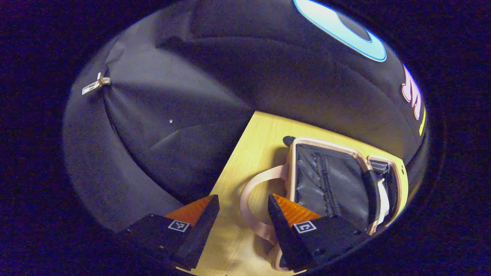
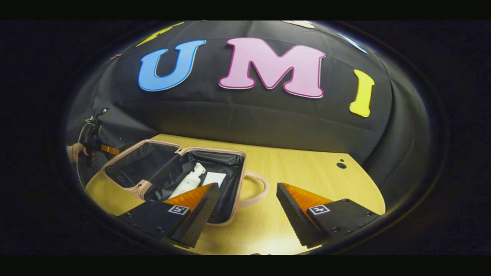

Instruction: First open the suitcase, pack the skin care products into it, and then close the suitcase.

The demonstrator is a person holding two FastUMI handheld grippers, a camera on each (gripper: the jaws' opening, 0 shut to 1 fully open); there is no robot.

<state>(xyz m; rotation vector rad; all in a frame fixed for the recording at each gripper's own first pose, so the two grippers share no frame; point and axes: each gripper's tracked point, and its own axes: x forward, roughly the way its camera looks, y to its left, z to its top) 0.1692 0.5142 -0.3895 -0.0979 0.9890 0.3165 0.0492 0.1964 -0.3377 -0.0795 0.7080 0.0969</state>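
The suitcase (image 2: 176, 172) lies open on the worktop (image 2: 307, 172), a white bottle (image 2: 190, 180) already inside; both tools, left tool (image 1: 243, 209) and right tool (image 2: 247, 199), gape wide and empty, probably freed for closing the lid

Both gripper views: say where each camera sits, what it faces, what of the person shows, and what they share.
Left gripper view: rides the left tongs, facing the open suitcase and its handle.
Right gripper view: rides the right tongs, facing the suitcase holding a white bottle; a hand shows far left.
Shared: suitcase, wooden table.
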